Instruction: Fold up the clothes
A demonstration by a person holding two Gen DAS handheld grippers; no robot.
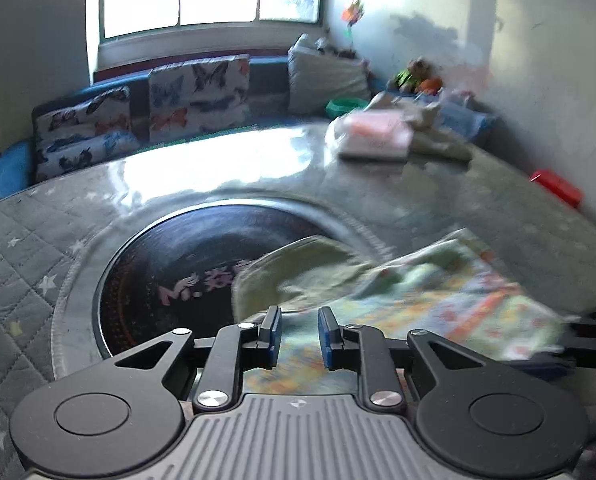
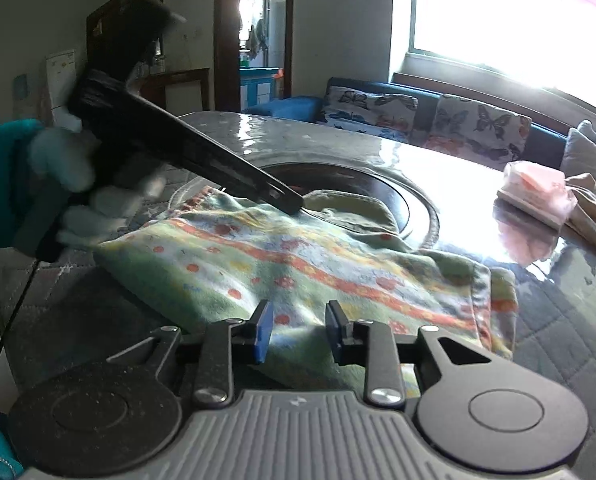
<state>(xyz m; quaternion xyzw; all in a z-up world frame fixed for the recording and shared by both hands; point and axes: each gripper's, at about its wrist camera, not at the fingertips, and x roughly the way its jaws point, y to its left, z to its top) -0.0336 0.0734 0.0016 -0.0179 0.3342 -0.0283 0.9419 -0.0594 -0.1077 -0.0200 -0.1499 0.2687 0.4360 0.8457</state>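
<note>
Garment (image 2: 298, 264), green with orange floral stripes, crumpled beneath both slightly parted, empty hand-held grippers (image 1: 298, 332) (image 2: 298, 330).

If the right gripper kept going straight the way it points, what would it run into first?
Most likely the patterned cloth: the right gripper is angled down with its fingers apart, and the fabric spreads on the table right ahead of them. How close it is cannot be judged in this fisheye view.

A: What does the garment (image 2: 298, 264) look like?
B: Pale green cloth with orange stripes and dots, rumpled.
A: Where?
B: Lying flat, its far edge overlapping the round dark inset (image 1: 170, 264).
</note>
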